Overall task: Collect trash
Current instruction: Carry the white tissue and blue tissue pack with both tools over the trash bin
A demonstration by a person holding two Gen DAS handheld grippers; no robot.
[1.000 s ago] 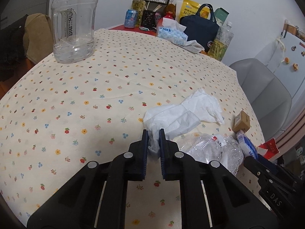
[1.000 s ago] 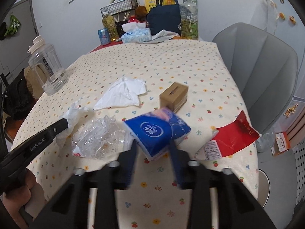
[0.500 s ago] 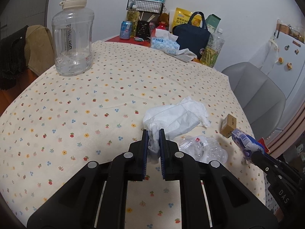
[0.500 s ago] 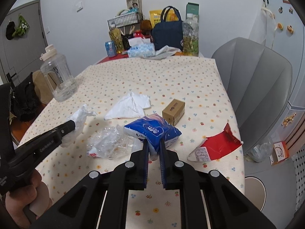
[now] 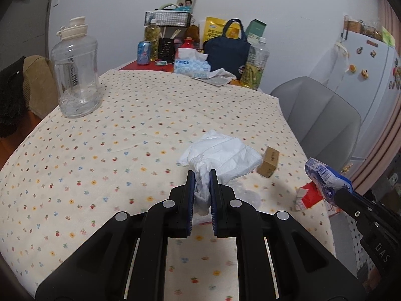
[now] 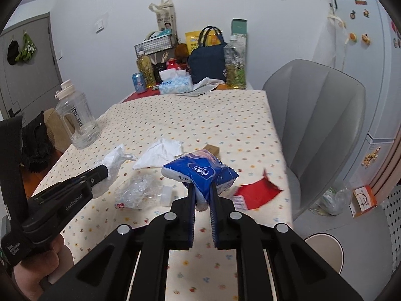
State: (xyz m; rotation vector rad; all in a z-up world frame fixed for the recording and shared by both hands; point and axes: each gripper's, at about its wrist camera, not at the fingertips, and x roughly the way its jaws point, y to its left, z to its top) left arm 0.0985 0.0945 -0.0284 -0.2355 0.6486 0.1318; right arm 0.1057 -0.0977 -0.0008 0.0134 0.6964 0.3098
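My left gripper (image 5: 201,175) is shut on a crumpled white plastic bag (image 5: 223,156) and holds it above the table; it also shows in the right wrist view (image 6: 112,160). My right gripper (image 6: 202,188) is shut on a blue tissue packet (image 6: 200,171), lifted off the table; the packet also shows in the left wrist view (image 5: 325,180). On the floral tablecloth (image 6: 213,115) lie a white tissue (image 6: 160,154), a crushed clear plastic bottle (image 6: 140,193), a small brown box (image 5: 269,162) and a red wrapper (image 6: 258,193).
A large clear water jug (image 5: 75,70) stands at the table's left. Bottles, a can, a tissue box (image 5: 191,66) and a navy bag (image 5: 226,52) crowd the far end. A grey chair (image 6: 318,125) stands at the right, a round white bin (image 6: 323,250) below it.
Both grippers have risen from the table, the left with the white bag, the right with the blue packet. The right gripper closed on the packet a second ago.
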